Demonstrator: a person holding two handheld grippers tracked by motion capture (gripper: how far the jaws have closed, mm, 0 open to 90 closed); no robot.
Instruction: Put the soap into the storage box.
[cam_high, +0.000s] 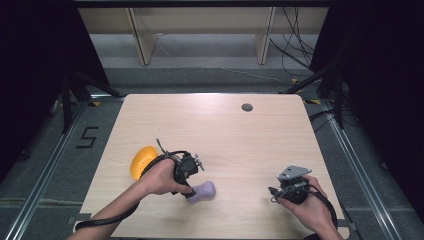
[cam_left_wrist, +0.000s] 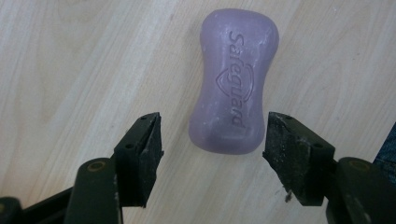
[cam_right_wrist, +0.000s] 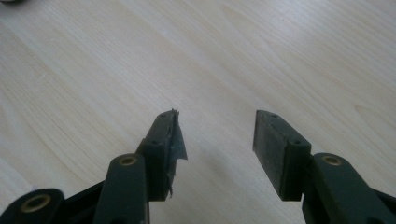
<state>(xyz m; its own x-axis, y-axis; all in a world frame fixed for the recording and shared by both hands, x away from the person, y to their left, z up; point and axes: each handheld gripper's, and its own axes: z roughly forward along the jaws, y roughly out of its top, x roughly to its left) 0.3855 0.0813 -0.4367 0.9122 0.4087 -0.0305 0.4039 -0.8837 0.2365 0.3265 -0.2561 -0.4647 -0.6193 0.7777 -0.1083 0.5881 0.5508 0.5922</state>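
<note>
Far on your left side of the pale wood worktop (cam_high: 220, 125) sits a round yellow thing (cam_high: 141, 161), partly hidden behind your left hand (cam_high: 159, 177). I cannot tell what it is. Your left hand-held gripper (cam_high: 192, 172) is just to the right of it, close to the near edge of the worktop. Its black cable (cam_high: 107, 215) runs back along your arm. Right next to that gripper lies a purple bar of soap (cam_high: 202, 190), flat on the wood. In the left gripper view, the soap (cam_left_wrist: 235, 79) has the word "Safeguard" pressed into its top. The two black jaws are spread wide there. The near end of the soap sits between the jaw tips, and the right jaw is very close to the soap's edge, but the left jaw is apart from it. The gripper holds nothing. Farther right there is bare wood, with a small dark round spot (cam_high: 247, 107) near the far edge. Your right hand (cam_high: 310, 207) is at the near right corner, well apart from the soap. It holds your right hand-held gripper (cam_high: 280, 189), which has a grey three-cornered plate (cam_high: 293, 173) on top. In the right gripper view its jaws are wide apart too, with only wood between them. The left pad (cam_right_wrist: 175, 140) looks torn and ragged at its edge.
</note>
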